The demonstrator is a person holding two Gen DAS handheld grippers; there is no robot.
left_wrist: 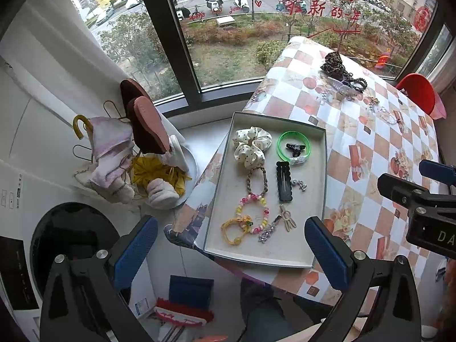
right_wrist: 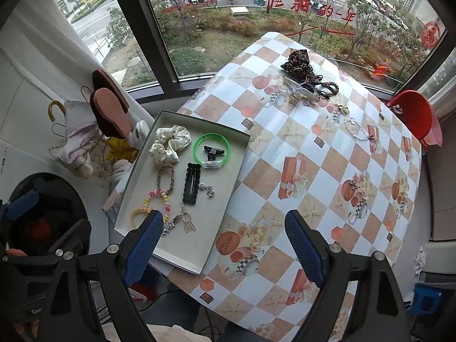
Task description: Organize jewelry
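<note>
A grey tray [left_wrist: 325, 154] [right_wrist: 242, 154] lies at the table's left edge. It holds a white dotted scrunchie [left_wrist: 250, 145] [right_wrist: 169, 144], a green bangle [left_wrist: 293, 145] [right_wrist: 211, 146], a black hair clip [left_wrist: 284, 181] [right_wrist: 192, 183], bead bracelets [left_wrist: 253, 211] [right_wrist: 158, 199] and small clips. A loose pile with a leopard scrunchie [left_wrist: 335, 64] [right_wrist: 297, 62] and a bead bracelet [left_wrist: 387, 115] [right_wrist: 357, 129] lies at the far side. My left gripper [left_wrist: 230, 248] is open and empty above the tray's near end. My right gripper [right_wrist: 223, 245] is open and empty above the table, right of the tray.
The table has a checked cloth [right_wrist: 313, 171]. A rack with slippers and cloths [left_wrist: 136, 142] [right_wrist: 99, 131] stands left of it. A washing machine door [left_wrist: 68, 236] is lower left. A red chair [left_wrist: 421, 94] [right_wrist: 416, 116] stands at the far right. A window runs behind.
</note>
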